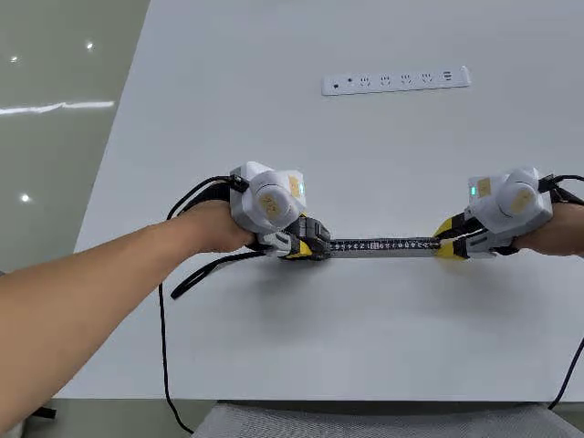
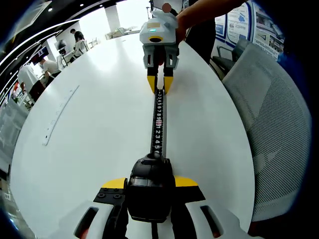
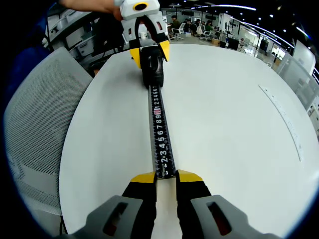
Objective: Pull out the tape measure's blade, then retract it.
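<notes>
We note forearm [image 1: 82, 301] nearest, low left in head view, hand behind left gripper [image 1: 304, 246]. Left fingers [image 2: 115, 183] clamped on either side of black tape measure [image 2: 151, 191]. Blade [image 1: 383, 245] drawn out, numbers up, running straight and low over white counter [image 1: 365, 338] between grippers; we cannot tell if it touches. Right gripper [image 1: 450, 246] fingers [image 3: 144, 178] closed on blade end. Grippers well apart. We record power strip [image 1: 396, 80] at far side of counter, mesh chair [image 2: 279, 124] at near edge.
</notes>
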The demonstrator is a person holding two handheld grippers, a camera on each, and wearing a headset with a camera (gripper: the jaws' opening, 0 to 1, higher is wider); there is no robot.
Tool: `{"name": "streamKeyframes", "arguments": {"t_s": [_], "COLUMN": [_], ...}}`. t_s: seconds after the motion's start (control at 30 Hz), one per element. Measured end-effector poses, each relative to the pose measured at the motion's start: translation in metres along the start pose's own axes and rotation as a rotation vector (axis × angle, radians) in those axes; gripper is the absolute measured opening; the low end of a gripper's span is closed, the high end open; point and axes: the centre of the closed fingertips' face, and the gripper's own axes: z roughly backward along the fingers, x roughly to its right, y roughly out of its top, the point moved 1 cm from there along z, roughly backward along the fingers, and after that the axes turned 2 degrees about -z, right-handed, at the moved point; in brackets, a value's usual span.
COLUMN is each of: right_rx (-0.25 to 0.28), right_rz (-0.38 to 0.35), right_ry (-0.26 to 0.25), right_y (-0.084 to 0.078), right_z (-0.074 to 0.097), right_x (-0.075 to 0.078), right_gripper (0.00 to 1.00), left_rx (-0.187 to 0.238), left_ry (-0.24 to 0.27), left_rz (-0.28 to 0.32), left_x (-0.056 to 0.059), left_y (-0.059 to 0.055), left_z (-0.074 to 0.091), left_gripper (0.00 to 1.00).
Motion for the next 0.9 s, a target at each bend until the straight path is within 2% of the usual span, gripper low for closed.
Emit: {"name": "streamKeyframes", "arguments": {"t_s": [0.6,0.9], "right_rx": [-0.031,-0.039], "right_rz": [-0.025,-0.035], "right_ry": [-0.017,-0.024], "right_y": [-0.029,-0.036], "right_z": [0.021,0.026], "right_x": [0.006,0.008], "right_gripper": [0.10,0.09], "left_rx": [-0.006,-0.008], "left_ry": [-0.001,-0.002], "left_rz": [-0.003,-0.003], "left_x": [0.000,-0.001], "left_y": [0.000,0.000], "left_z": [0.000,-0.001], "left_gripper": [0.29,0.29]}}
